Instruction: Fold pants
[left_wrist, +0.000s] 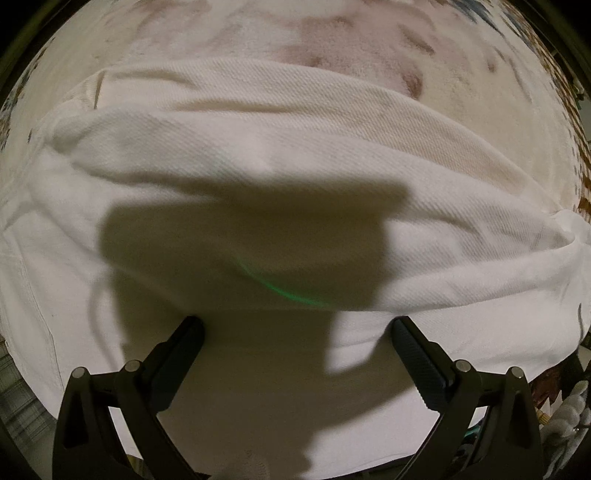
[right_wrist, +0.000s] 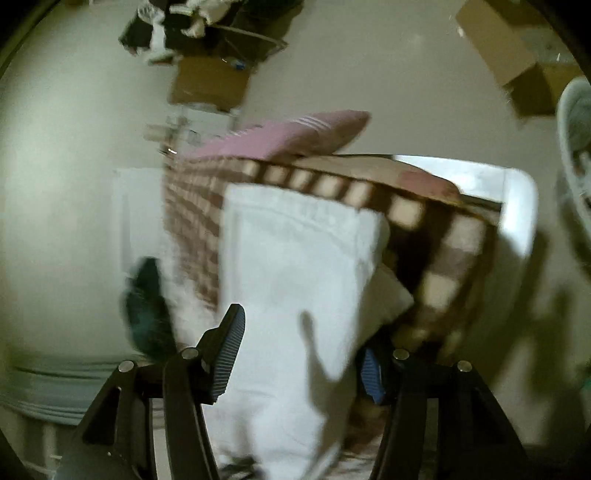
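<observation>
Because the white pants (left_wrist: 280, 155) lie doubled over in soft layers on the plush patterned blanket (left_wrist: 354, 48), they look partly folded, their thick fold running across the left view. Both left tongs (left_wrist: 296, 332) and right tongs (right_wrist: 301, 339) gape open, gripping nothing, apparently poised above the cloth. A pink pillow (right_wrist: 295, 136) sits beyond.

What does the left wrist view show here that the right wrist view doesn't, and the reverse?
Only the left wrist view: the left gripper, open above a rolled fold in the white pants, its shadow on the cloth.

Only the right wrist view: the right gripper, open around the pants, a pink pillow, cardboard boxes and the blanket's checkered border.

Both: the pants on a blanket.
</observation>
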